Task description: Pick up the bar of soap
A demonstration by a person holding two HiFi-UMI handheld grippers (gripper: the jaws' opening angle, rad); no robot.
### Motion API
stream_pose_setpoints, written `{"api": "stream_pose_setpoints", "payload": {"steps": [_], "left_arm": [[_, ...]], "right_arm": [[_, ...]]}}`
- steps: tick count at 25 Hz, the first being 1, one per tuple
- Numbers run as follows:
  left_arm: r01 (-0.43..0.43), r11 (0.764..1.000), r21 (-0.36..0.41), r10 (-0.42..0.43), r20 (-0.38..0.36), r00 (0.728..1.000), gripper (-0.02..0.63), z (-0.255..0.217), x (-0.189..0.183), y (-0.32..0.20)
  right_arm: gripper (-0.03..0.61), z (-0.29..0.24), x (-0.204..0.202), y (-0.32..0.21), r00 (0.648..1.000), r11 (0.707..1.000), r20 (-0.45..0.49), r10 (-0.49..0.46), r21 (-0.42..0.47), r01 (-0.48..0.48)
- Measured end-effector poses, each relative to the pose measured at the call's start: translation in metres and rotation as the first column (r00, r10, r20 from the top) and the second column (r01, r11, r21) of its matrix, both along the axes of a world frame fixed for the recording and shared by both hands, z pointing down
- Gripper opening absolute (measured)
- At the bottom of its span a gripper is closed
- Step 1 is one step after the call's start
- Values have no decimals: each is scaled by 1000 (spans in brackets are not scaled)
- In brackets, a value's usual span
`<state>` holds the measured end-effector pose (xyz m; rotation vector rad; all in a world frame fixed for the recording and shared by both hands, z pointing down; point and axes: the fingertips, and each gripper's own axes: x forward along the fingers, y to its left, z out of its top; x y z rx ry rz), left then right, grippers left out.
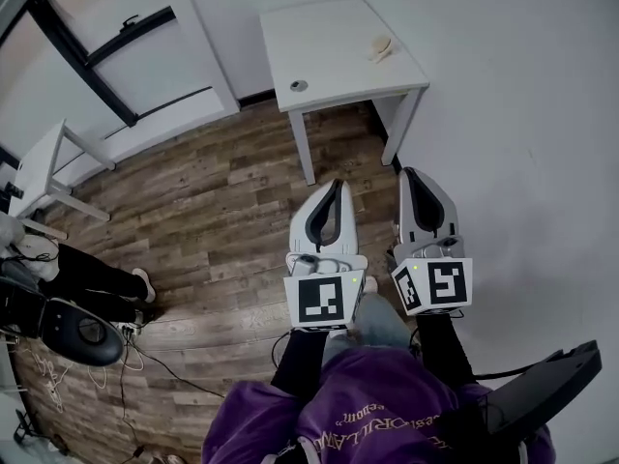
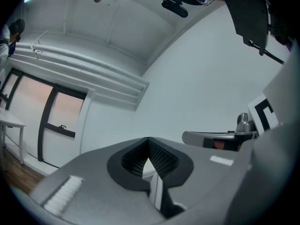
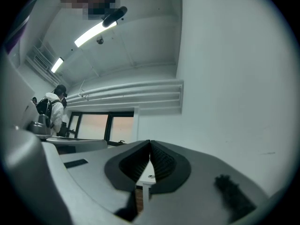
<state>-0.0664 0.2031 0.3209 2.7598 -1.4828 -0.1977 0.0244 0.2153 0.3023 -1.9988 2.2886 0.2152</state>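
- The bar of soap (image 1: 380, 47) lay on the white table (image 1: 329, 32), near its far right corner by the wall.
- A small round object (image 1: 298, 85) sat at the table's near left edge, well apart from the soap.
- The left gripper (image 1: 335, 186) was held short of the table's near edge, over the wooden floor (image 1: 213, 220), its jaws closed together on nothing.
- The right gripper (image 1: 409, 174), just beside it and near the table's right front leg, also had its jaws pressed together and empty.
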Motion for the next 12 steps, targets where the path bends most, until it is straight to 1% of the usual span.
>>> {"api": "stream_pose_setpoints", "payload": {"steps": [2,5,8,12], "left_arm": [[4,1000,-5,-4,-3,1000,5,6,11,-22],[19,999,35,-19,-1,1000,5,11,22,-59],[31,998,47,-30,-25,999,5,5,37,-107],[32,998,61,-31,-6,999,5,-8,71,-164]], "right_arm": [[9,7,11,-23,1000,1000,-4,-3,-3,3],[9,14,26,-60,1000,1000,11,-16,8,15],[9,10,43,-103,999,999,16,-33,24,33],[9,5,76,-162,999,999,22,-41,22,40]]}}
